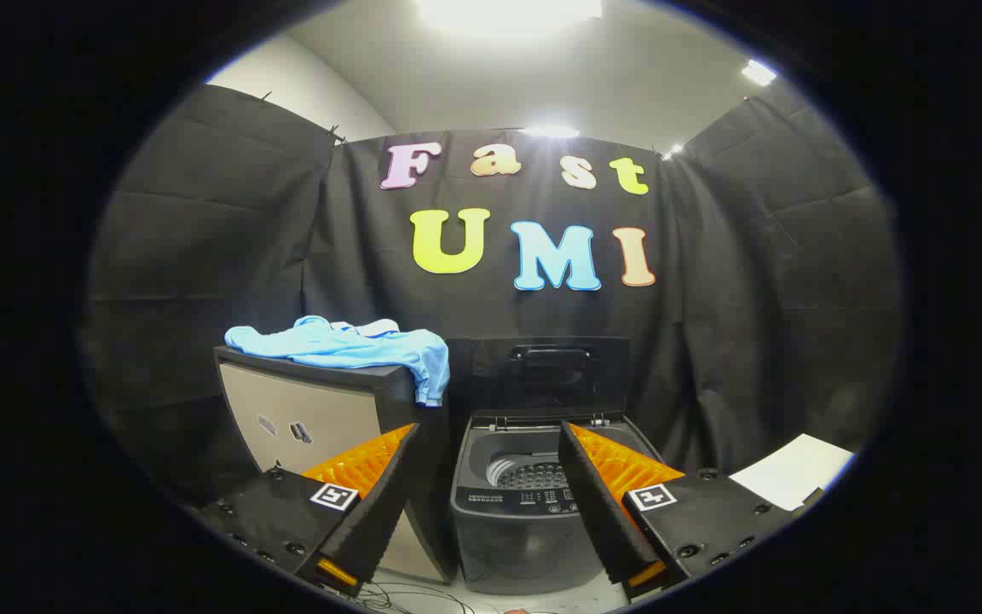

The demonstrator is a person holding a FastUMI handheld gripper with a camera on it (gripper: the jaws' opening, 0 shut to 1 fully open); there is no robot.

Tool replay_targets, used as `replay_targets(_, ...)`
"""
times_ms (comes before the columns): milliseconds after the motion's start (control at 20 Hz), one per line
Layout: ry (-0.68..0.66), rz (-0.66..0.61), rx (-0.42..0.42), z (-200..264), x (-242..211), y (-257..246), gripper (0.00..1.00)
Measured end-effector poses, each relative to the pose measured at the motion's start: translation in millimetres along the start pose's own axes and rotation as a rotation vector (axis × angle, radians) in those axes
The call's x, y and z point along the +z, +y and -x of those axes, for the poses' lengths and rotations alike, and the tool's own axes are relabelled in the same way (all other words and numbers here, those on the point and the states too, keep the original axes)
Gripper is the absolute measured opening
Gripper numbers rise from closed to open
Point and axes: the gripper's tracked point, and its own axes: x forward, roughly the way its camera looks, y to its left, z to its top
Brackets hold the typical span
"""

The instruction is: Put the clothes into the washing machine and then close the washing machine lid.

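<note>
A light blue garment (346,348) lies spread on top of a dark cabinet (320,409), one sleeve hanging over the cabinet's right corner. Right beside the cabinet stands a small grey top-loading washing machine (521,520). Its lid (551,375) is raised upright at the back, and the perforated drum (534,474) shows inside. My gripper (491,452) is open with nothing between its fingers. It hovers well short of both, the washer's opening showing in the gap between the fingers and the garment up beyond the left finger.
The cabinet has a pale front panel with two small handles (299,432). A white sheet (794,471) lies beyond the right finger. Thin cables (410,597) trail on the floor in front of the washer. Black cloth walls enclose the booth.
</note>
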Motion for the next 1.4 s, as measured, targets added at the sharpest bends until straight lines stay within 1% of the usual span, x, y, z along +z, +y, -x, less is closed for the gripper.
replay_targets(700,-0.006,0.020,-0.026,3,4,-5,0.99)
replay_targets(1150,-0.010,0.021,-0.029,0,5,0,0.99)
replay_targets(1400,-0.018,0.016,-0.017,-4,15,2,0.99)
